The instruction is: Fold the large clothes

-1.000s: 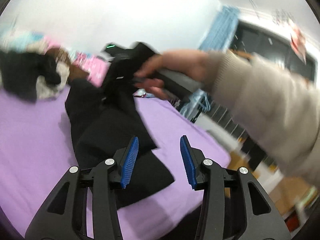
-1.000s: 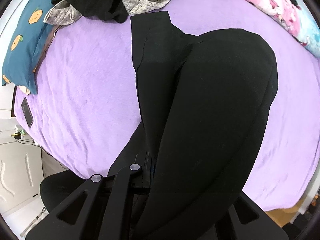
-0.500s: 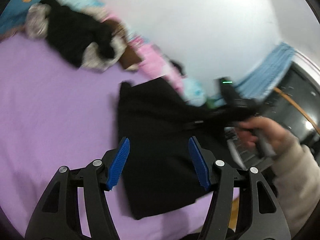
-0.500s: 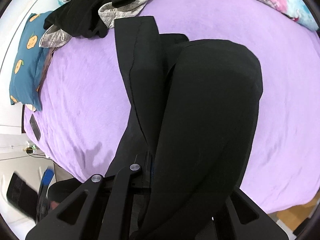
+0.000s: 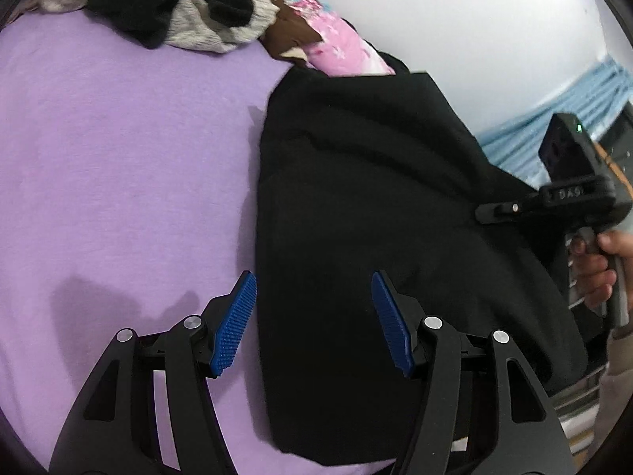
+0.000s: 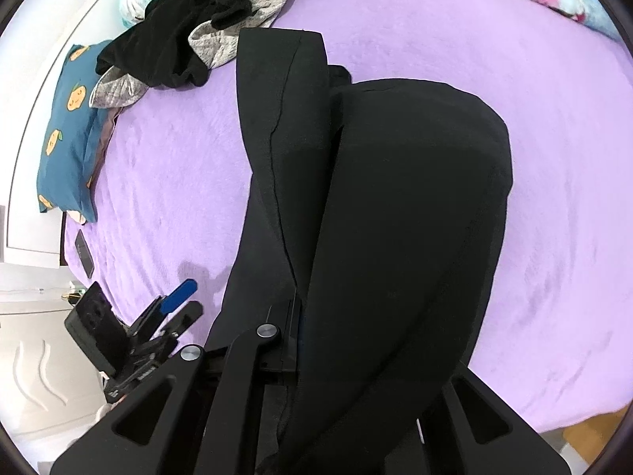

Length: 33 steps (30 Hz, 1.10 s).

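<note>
Black fabric fills most of both views: a large dark garment lies partly on a purple bed, one edge lifted. In the left wrist view the garment covers the centre and right of the frame, its straight left edge running down the middle. At right, the right gripper is pressed together on the raised edge, a hand around its handle; the lift seems meant to carry that side over for a fold. In the right wrist view the pinched cloth billows up in front of the camera, hiding the fingertips, while a flat panel stretches toward the upper centre.

The left gripper sits at bottom centre of its own view, spread and pinching nothing. Its left pad is over bare sheet, just beside the garment's edge, and its right pad is over the fabric, so the edge falls between them, likely the next spot to grasp. Whether the pads touch the cloth cannot be told.

A pile of other clothes lies at upper left, well apart.
</note>
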Each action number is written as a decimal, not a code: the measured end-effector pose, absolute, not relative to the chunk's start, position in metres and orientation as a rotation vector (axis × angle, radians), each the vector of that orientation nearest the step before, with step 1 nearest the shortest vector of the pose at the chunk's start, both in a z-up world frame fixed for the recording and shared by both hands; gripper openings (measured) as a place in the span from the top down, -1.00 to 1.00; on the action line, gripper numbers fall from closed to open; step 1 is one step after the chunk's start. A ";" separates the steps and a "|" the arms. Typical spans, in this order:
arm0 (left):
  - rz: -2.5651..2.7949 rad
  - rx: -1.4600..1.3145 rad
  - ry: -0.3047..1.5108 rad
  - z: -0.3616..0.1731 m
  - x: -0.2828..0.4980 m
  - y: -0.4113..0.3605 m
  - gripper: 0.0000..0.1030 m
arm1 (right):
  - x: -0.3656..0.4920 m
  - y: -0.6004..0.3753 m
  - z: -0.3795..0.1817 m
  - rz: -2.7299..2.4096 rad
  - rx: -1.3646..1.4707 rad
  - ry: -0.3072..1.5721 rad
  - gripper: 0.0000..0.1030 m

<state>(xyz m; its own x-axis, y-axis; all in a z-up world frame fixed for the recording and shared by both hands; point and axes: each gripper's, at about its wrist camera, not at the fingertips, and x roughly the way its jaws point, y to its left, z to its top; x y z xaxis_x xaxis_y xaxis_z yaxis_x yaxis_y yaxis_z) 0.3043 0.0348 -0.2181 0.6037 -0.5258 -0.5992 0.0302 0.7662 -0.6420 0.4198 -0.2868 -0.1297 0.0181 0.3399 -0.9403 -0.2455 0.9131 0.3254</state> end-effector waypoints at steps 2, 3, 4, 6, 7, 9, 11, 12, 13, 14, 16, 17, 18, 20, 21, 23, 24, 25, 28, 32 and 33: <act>-0.370 -0.586 0.880 -0.216 0.301 0.018 -0.12 | 0.421 -0.296 -0.134 0.456 0.097 1.483 0.88; -0.388 -0.556 0.881 -0.215 0.302 0.007 -0.12 | 0.421 -0.301 -0.137 0.456 0.109 1.482 0.88; -0.399 -0.533 0.882 -0.216 0.302 0.000 -0.12 | 0.422 -0.306 -0.140 0.455 0.122 1.481 0.88; -0.425 -0.474 0.875 -0.214 0.302 -0.018 -0.12 | 0.423 -0.314 -0.147 0.455 0.141 1.482 0.88; -0.435 -0.457 0.874 -0.214 0.302 -0.024 -0.12 | 0.424 -0.320 -0.152 0.454 0.154 1.483 0.88; -0.459 -0.400 0.869 -0.213 0.299 -0.040 -0.12 | 0.425 -0.329 -0.159 0.451 0.173 1.484 0.88; -0.485 -0.357 0.873 -0.214 0.296 -0.053 -0.12 | 0.426 -0.340 -0.169 0.439 0.198 1.489 0.88; -0.491 -0.332 0.876 -0.216 0.297 -0.060 -0.12 | 0.426 -0.346 -0.172 0.434 0.208 1.491 0.88; -0.496 -0.306 0.881 -0.219 0.296 -0.067 -0.12 | 0.426 -0.352 -0.179 0.427 0.223 1.494 0.88; -0.503 -0.293 0.889 -0.222 0.297 -0.072 -0.12 | 0.426 -0.356 -0.183 0.423 0.233 1.497 0.88; -0.507 -0.286 0.913 -0.230 0.298 -0.079 -0.12 | 0.426 -0.364 -0.193 0.419 0.252 1.502 0.88; -0.508 -0.286 0.928 -0.234 0.297 -0.081 -0.12 | 0.426 -0.368 -0.198 0.419 0.263 1.504 0.88; -0.509 -0.271 0.939 -0.237 0.295 -0.084 -0.12 | 0.425 -0.371 -0.203 0.418 0.272 1.505 0.88; -0.511 -0.235 0.939 -0.241 0.296 -0.088 -0.12 | 0.424 -0.381 -0.213 0.416 0.298 1.508 0.88; -0.513 -0.219 0.943 -0.244 0.296 -0.091 -0.12 | 0.424 -0.384 -0.218 0.416 0.309 1.508 0.87; -0.519 -0.210 0.952 -0.248 0.298 -0.092 -0.12 | 0.423 -0.392 -0.229 0.413 0.333 1.510 0.87; -0.522 -0.203 0.957 -0.250 0.298 -0.094 -0.12 | 0.421 -0.397 -0.235 0.410 0.345 1.514 0.87; -0.525 -0.187 0.963 -0.253 0.298 -0.096 -0.12 | 0.420 -0.402 -0.243 0.406 0.361 1.519 0.87; -0.531 -0.141 0.971 -0.258 0.296 -0.104 -0.12 | 0.419 -0.414 -0.260 0.397 0.394 1.525 0.86; -0.530 -0.072 0.978 -0.266 0.294 -0.115 -0.12 | 0.416 -0.425 -0.284 0.380 0.428 1.516 0.77; -0.530 -0.068 0.981 -0.267 0.295 -0.116 -0.12 | 0.415 -0.427 -0.289 0.375 0.427 1.515 0.76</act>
